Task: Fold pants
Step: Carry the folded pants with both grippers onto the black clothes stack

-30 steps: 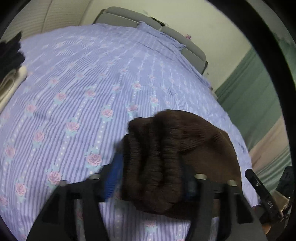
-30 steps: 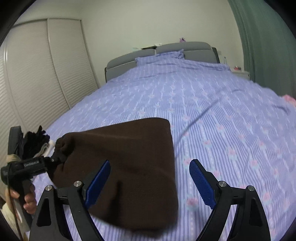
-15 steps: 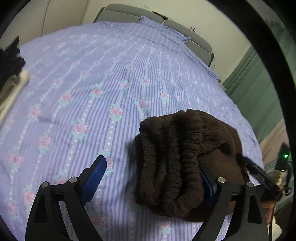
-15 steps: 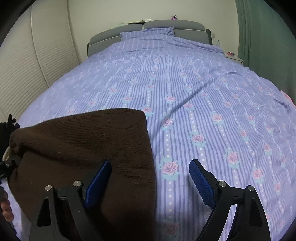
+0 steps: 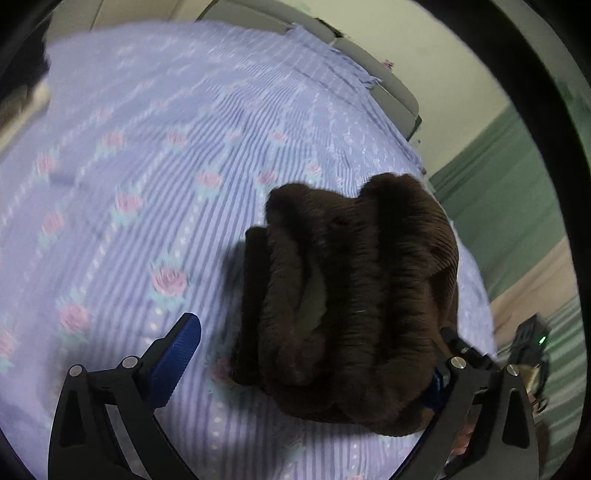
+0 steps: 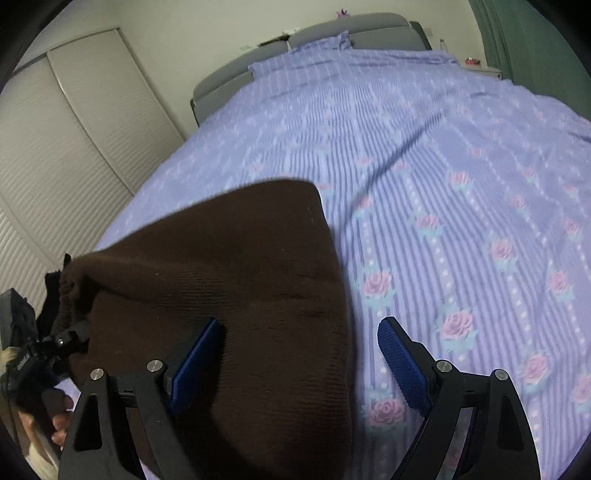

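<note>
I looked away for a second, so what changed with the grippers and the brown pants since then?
The left gripper let go of the brown pants: shut on the bunched end a second ago, open now. The right gripper stayed open over them, and they still lie folded on the bedspread.

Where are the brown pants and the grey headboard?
Folded dark brown ribbed knit pants (image 6: pixel 236 280): right wrist view, flat top layer.
Padded grey headboard (image 6: pixel 369 26): right wrist view, top edge.

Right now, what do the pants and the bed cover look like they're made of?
Pants: dark brown ribbed knit or fine corduroy, matte, soft; fine ribs and a gathered elastic waistband show. Bed cover: thin woven fabric, probably cotton, matte; lilac stripes, printed roses, shallow creases.
</note>
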